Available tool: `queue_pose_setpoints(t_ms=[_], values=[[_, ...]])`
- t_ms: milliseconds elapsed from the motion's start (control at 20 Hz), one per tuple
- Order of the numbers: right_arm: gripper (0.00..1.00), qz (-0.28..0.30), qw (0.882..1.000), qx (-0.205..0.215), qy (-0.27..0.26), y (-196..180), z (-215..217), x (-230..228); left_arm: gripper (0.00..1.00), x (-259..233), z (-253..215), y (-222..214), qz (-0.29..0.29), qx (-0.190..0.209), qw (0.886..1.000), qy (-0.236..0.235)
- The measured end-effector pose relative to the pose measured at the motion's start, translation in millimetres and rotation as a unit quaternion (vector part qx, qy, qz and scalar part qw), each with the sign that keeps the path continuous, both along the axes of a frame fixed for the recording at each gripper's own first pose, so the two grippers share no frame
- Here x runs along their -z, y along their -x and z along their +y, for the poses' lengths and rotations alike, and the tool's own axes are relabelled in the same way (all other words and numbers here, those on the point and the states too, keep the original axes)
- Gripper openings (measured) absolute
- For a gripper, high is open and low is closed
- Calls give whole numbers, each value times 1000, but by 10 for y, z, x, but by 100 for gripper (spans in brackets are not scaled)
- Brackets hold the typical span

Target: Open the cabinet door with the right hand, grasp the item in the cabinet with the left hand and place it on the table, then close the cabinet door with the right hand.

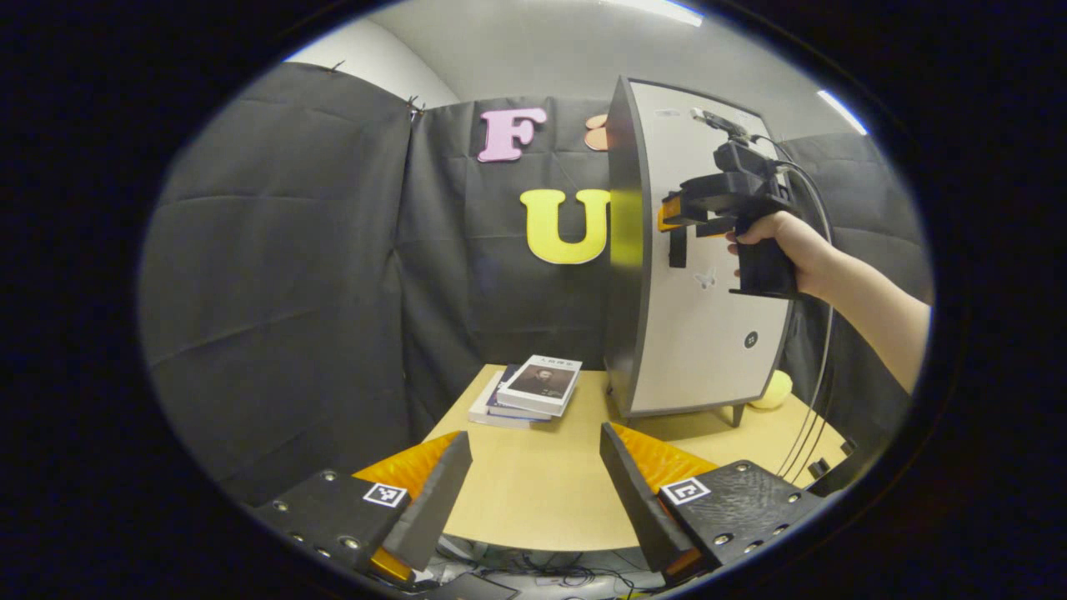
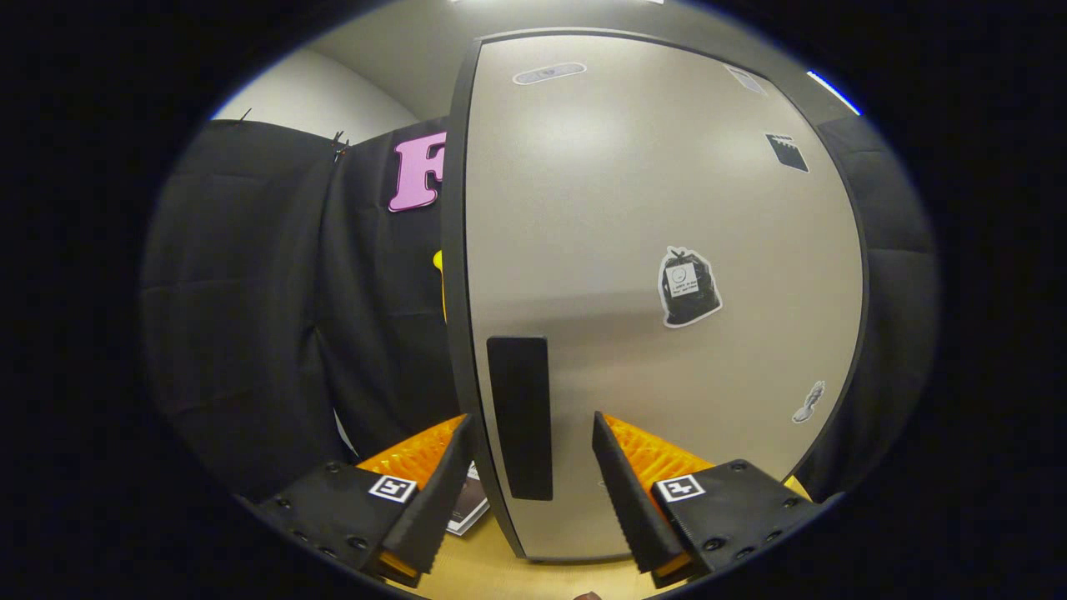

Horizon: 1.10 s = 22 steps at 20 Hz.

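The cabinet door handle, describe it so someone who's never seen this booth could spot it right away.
Find the tall pale cabinet standing on the wooden table. On its door, near the left edge and about halfway down, is the handle, a flat black upright bar. The door's other marks are small stickers, and the right gripper has its open fingers either side of the bar.

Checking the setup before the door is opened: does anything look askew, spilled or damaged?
Nothing stands out. The cabinet stands upright on the table with its door shut, and the stack of books lies slightly fanned but stable beside it.
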State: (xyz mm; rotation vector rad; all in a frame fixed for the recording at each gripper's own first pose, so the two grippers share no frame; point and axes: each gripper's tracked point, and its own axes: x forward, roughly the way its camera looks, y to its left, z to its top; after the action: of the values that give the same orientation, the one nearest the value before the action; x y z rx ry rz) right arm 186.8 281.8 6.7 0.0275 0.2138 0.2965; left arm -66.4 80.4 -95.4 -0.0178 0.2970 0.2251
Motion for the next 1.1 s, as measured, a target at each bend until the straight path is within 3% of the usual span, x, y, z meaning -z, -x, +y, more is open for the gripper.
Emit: queue_pose_setpoints(t_ms=[150,200,300,450,500,650,800,1100], values=[[48,23,1000,7,-2,-77,50,105,94,65,21,35,3,-5,1000,20],[43,25,1000,9,-3,-89,55,98,96,97,28,43,6,-8,1000,27],[37,21,1000,11,3,-110,69,96,96,137,70,47,9,-13,999,34],[36,6,1000,17,14,-97,56,105,96,169,105,59,11,-18,999,33],[31,3,1000,20,11,-106,65,107,94,171,113,57,12,-18,999,32],[27,2,1000,1,11,-75,73,117,96,194,84,44,15,-16,999,27],[10,11,1000,-23,18,-67,76,120,96,234,-2,17,20,-9,999,32],[10,-2,999,-44,24,8,53,98,95,207,-98,36,17,-11,1000,6]])
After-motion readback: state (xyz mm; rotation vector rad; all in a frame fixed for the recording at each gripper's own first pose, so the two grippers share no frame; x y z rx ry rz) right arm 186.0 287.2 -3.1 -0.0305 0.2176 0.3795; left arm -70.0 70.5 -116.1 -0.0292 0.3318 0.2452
